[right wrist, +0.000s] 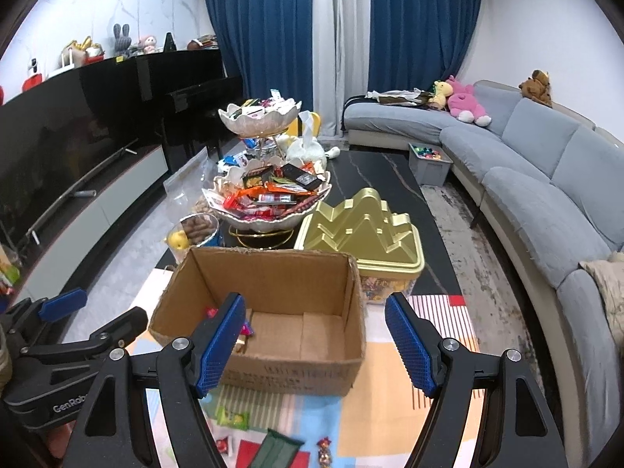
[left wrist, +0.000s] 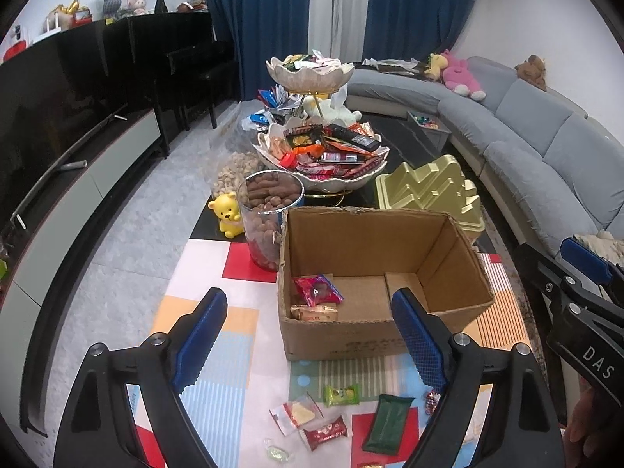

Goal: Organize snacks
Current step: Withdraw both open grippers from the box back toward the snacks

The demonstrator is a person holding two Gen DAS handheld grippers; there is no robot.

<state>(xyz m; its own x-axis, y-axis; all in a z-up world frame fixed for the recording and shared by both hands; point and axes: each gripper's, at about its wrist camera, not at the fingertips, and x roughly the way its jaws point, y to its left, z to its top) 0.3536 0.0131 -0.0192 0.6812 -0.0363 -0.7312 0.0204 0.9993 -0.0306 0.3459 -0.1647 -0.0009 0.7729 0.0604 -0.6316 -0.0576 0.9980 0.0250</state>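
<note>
Cardboard box (left wrist: 374, 273) on the patchwork mat (left wrist: 218, 323), holding a red wrapper (left wrist: 318, 290) and what appears to be a tan packet; both the left gripper (left wrist: 308, 339) and right gripper (right wrist: 314, 345) stand released, nothing between the jaws. Loose snacks, including a green bar (left wrist: 386, 423), lie flat just before the box, so a shallow pinch could skid them or nudge the box. Beyond: a tiered snack bowl (left wrist: 323, 163), a gold tin (left wrist: 429, 191), a grey sofa (left wrist: 526, 132) and blue curtains (left wrist: 265, 19).

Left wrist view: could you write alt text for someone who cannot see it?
An open left gripper hovers over a cardboard box holding a few snacks; more wrapped snacks lie loose on the mat in front.
</note>
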